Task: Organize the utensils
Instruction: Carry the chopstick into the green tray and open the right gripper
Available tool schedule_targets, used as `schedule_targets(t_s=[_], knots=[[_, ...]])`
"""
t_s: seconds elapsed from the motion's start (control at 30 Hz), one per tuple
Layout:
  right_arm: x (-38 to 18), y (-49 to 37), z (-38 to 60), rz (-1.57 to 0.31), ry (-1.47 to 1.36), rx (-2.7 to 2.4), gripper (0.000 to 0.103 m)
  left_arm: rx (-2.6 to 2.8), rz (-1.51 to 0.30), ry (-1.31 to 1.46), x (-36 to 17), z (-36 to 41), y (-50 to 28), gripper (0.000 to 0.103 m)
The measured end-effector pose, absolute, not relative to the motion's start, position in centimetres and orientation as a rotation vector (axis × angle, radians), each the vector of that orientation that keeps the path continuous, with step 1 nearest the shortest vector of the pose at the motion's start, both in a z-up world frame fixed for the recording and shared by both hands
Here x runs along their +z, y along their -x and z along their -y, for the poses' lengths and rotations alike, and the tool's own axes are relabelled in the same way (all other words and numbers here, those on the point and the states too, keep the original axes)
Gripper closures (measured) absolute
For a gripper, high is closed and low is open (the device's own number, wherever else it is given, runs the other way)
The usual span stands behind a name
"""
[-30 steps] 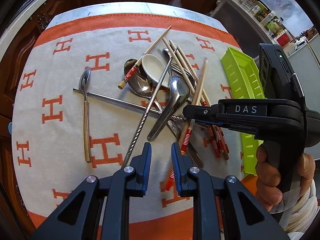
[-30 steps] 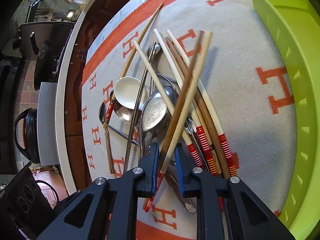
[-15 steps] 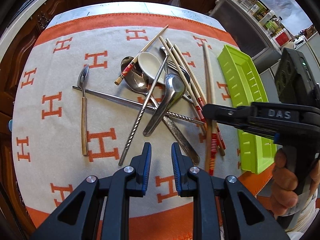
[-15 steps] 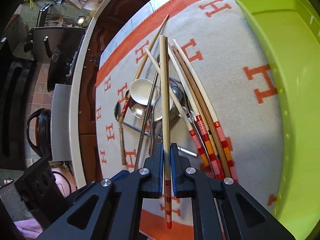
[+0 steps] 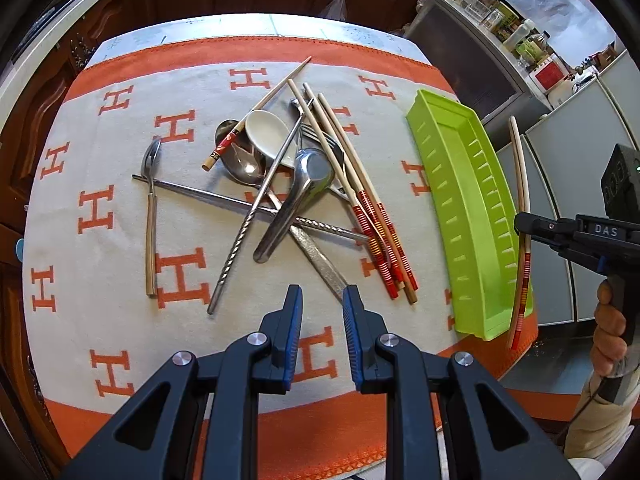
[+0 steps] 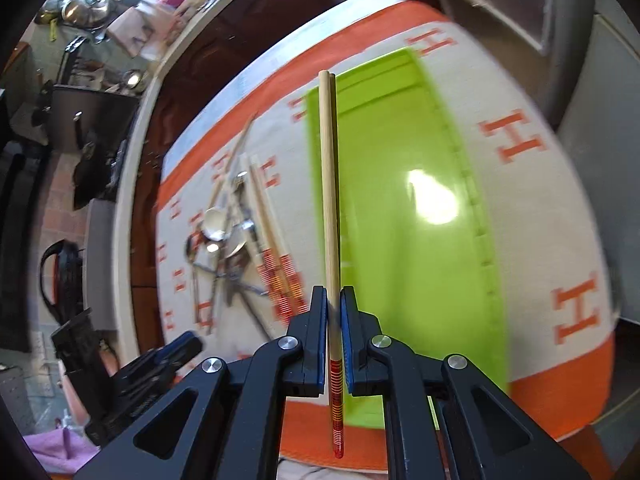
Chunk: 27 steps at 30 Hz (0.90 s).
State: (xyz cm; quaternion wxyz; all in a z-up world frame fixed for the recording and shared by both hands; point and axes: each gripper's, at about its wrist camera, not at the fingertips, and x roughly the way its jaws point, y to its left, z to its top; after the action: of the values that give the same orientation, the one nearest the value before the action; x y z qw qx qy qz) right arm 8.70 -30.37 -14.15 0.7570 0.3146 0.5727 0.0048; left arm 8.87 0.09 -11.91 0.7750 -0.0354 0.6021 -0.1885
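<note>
My right gripper (image 6: 333, 312) is shut on a pair of wooden chopsticks (image 6: 329, 184) with red-striped ends, held in the air above the green tray (image 6: 404, 240). In the left wrist view the right gripper (image 5: 522, 226) holds the chopsticks (image 5: 522, 184) over the right side of the green tray (image 5: 460, 208). My left gripper (image 5: 320, 312) is open and empty, low over the cloth just in front of the utensil pile (image 5: 280, 184): spoons, a fork, metal chopsticks, a white ceramic spoon (image 5: 266, 136) and several wooden chopsticks (image 5: 360, 208).
A wood-handled spoon (image 5: 151, 216) lies apart on the left of the orange-and-white cloth (image 5: 100, 208). Dark cabinets stand beyond the table's far edge. A counter with jars (image 5: 500, 16) is at the back right.
My right gripper closed on the chopstick pair, lifted it out of the pile and carried it right, over the green tray. My left gripper stayed open and nearly still.
</note>
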Motion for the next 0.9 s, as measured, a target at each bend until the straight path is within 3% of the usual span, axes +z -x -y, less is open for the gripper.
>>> schedule_targets(t_s=[0.23, 0.47, 0.53, 0.6, 0.9], knots=[[-14.5, -9.2, 34.9, -1.264, -0.588, -0.096, 0.096, -0.402, -1.311, 0.087, -12.0, 0.7, -9.1, 0.084], [-16.5, -12.5, 33.1, -1.324, -0.398, -0.155, 0.096, -0.371, -1.327, 0.089, -12.3, 0.9, -9.4, 0.084], [-17.2, -13.3, 32.5, -1.356, -0.355, -0.162, 0.091, -0.362, -1.326, 0.091, -12.4, 0.9, -9.7, 0.084], [-17.9, -13.7, 31.6, -1.374, -0.349, -0.152, 0.079, -0.353, -1.326, 0.093, -12.4, 0.9, -10.0, 0.084], [-15.8, -11.6, 29.1, -1.262, -0.259, -0.134, 0.076, -0.297, -1.261, 0.125, -10.2, -0.5, -12.1, 0.083]])
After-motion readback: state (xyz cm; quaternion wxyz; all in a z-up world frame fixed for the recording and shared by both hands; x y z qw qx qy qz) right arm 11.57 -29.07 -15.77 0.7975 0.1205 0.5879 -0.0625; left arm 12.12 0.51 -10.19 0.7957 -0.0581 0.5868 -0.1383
